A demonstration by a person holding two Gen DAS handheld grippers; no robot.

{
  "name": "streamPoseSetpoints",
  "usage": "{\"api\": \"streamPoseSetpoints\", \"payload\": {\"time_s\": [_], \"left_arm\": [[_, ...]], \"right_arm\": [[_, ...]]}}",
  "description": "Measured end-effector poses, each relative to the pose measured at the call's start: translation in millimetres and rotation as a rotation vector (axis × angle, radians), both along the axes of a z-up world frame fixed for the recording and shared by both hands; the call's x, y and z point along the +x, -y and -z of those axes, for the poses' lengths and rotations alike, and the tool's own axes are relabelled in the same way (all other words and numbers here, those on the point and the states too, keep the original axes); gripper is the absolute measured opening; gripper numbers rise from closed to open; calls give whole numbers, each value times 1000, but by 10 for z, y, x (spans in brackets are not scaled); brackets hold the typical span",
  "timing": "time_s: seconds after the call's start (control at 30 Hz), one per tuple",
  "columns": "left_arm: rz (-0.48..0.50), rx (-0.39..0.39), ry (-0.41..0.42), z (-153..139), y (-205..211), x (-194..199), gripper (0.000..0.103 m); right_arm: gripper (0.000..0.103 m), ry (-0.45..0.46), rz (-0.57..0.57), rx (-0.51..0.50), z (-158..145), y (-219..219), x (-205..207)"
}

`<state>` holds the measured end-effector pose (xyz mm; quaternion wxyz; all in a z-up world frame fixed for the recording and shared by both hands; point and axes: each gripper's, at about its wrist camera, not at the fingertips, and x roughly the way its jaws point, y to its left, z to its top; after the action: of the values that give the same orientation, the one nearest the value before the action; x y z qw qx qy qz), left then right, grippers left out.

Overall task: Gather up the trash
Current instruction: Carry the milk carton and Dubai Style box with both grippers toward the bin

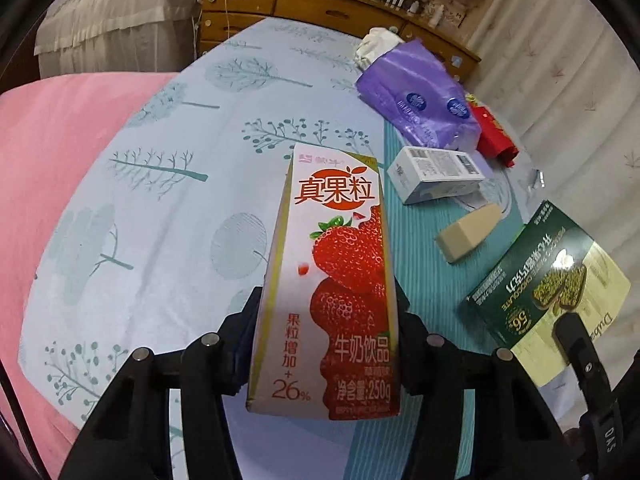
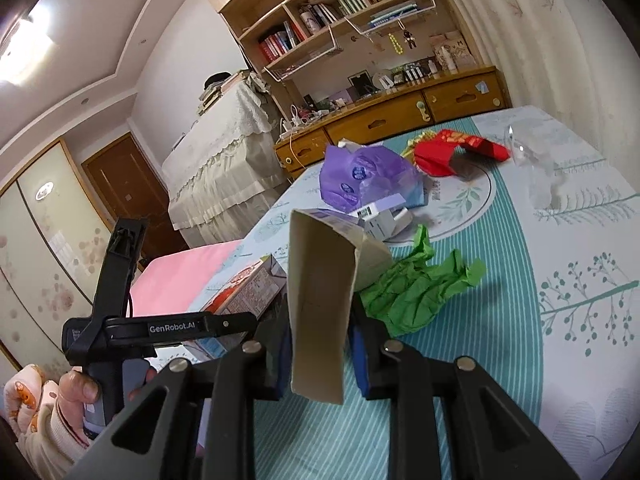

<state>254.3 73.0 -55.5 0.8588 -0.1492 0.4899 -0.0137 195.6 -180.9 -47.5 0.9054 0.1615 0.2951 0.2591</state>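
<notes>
My left gripper point(image 1: 326, 344) is shut on a strawberry milk carton point(image 1: 336, 280) and holds it upright above the bed; the carton also shows in the right wrist view point(image 2: 248, 288). My right gripper point(image 2: 318, 344) is shut on a flat beige-backed box point(image 2: 320, 300), which the left wrist view shows as a green chocolate box point(image 1: 548, 284). On the bed lie a purple plastic bag point(image 2: 360, 178), a small white box point(image 1: 438, 172), a beige carton point(image 1: 468, 232), crumpled green paper point(image 2: 416, 288), a red packet point(image 2: 452, 152) and clear plastic packaging point(image 2: 540, 172).
The bed has a tree-print sheet point(image 1: 160, 184) and a pink blanket point(image 1: 52, 168) at its left edge. A wooden dresser point(image 2: 400, 120) with shelves stands beyond the bed. A cloth-covered piece of furniture point(image 2: 224, 160) stands to the left.
</notes>
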Motion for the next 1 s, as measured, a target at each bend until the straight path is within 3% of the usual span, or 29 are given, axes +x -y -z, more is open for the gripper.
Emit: {"api": "streamPoseSetpoints", "payload": {"time_s": [0.33,0.53,0.73,1.0], "left_arm": [[46,47,187,-642,15,-558,53],[72,36,280,-979,-49,-993,53],[92,34,326,-1132,-133,-1389,53],[126,50,325,-1058,-187,-1875,53]], "right_arm": [[24,81,8,-14,-383,-145,-257],[24,148,5,-35,-695,-266,-549],[24,186,6,-50,-874,-330,-858],[23,195,10,-69,-928,-350,-1306]]}}
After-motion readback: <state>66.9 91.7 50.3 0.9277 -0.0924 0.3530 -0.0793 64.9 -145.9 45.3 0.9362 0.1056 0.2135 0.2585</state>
